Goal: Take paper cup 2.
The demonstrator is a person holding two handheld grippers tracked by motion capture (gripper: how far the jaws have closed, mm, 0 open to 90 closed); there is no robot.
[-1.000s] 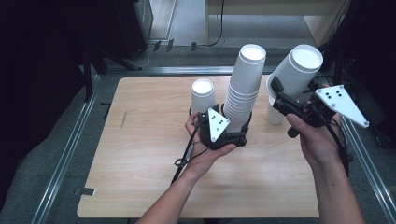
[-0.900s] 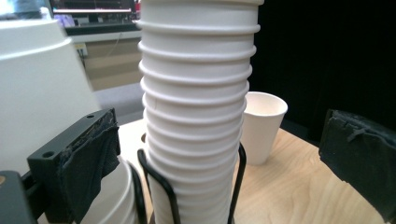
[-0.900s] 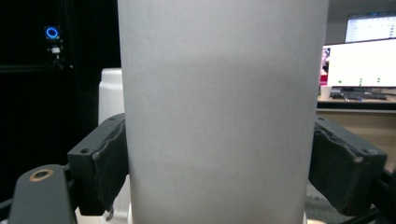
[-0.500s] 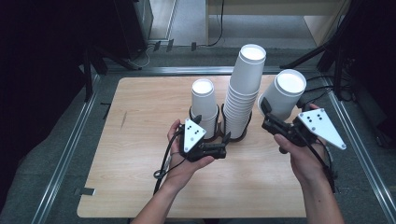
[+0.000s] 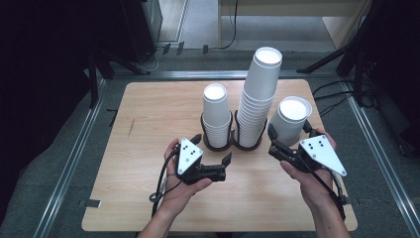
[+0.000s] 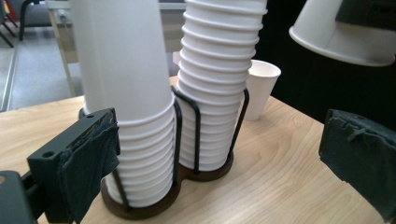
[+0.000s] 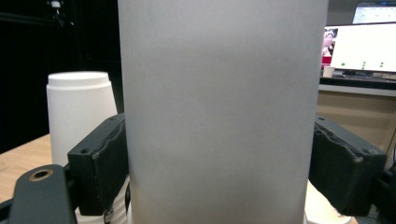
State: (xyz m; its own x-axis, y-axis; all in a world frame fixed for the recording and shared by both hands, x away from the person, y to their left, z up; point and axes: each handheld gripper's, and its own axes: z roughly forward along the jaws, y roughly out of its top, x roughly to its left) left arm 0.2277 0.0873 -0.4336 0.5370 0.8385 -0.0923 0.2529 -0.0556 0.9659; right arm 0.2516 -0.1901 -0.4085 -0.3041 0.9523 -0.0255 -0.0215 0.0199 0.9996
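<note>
Two stacks of white paper cups stand mouth down in a dark wire holder (image 5: pixel 233 145) (image 6: pixel 154 205) on the wooden table (image 5: pixel 148 114). One is a short stack (image 5: pixel 216 111) (image 6: pixel 126 93) (image 7: pixel 79 107), the other a tall stack (image 5: pixel 257 94) (image 6: pixel 217 88). My right gripper (image 5: pixel 289 135) (image 7: pixel 219 172) is shut on a single white cup (image 5: pixel 292 116) (image 7: pixel 219 107) (image 6: pixel 341 32), held just right of the tall stack. My left gripper (image 5: pixel 224 167) (image 6: pixel 224 154) hangs open in front of the holder, nothing between its pads.
Another single paper cup (image 6: pixel 261 88) stands on the table behind the holder. Bare wood stretches left of the stacks. Metal rails (image 5: pixel 74 163) run along the table's sides. A lit monitor (image 7: pixel 359 46) stands far off on a desk.
The right gripper has come down with its cup, level with the stacks. The left gripper has drawn back from the holder, leftward and toward the near edge.
</note>
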